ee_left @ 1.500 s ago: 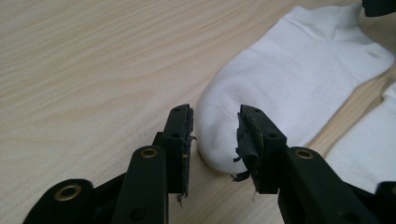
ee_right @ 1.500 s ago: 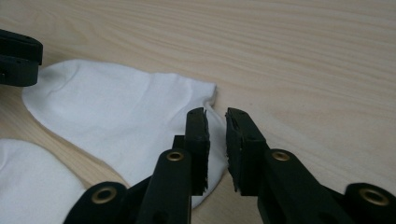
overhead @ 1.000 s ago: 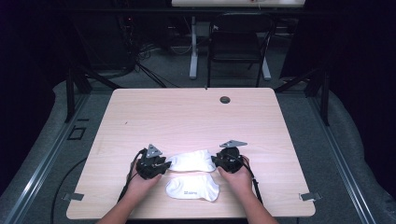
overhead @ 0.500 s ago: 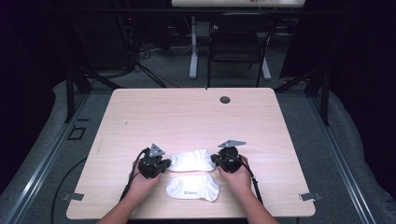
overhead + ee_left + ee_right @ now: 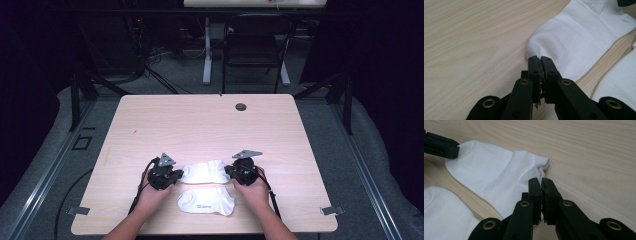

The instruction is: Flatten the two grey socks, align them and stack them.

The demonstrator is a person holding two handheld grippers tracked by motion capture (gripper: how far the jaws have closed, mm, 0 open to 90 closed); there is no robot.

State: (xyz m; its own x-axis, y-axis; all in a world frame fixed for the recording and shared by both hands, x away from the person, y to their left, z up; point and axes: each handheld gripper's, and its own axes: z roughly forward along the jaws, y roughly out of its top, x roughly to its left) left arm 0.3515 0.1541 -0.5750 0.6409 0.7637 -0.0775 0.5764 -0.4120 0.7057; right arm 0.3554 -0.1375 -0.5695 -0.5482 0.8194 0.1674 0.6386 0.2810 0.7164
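Observation:
Two white socks lie near the front edge of the wooden table. The farther sock lies stretched between my two grippers. My left gripper is shut on its left end, pinching the fabric edge at the tips. My right gripper is shut on its right end at the cuff; its jaws have just been closing there. The nearer sock lies flat and untouched, just in front of the first.
A small black round grommet sits near the table's far edge. A dark chair and desk legs stand on the floor beyond the table. Bare wood stretches from the socks to the far edge.
Both pairs of jaws have closed onto the ends of the farther sock. The hands and both socks stay where they were.

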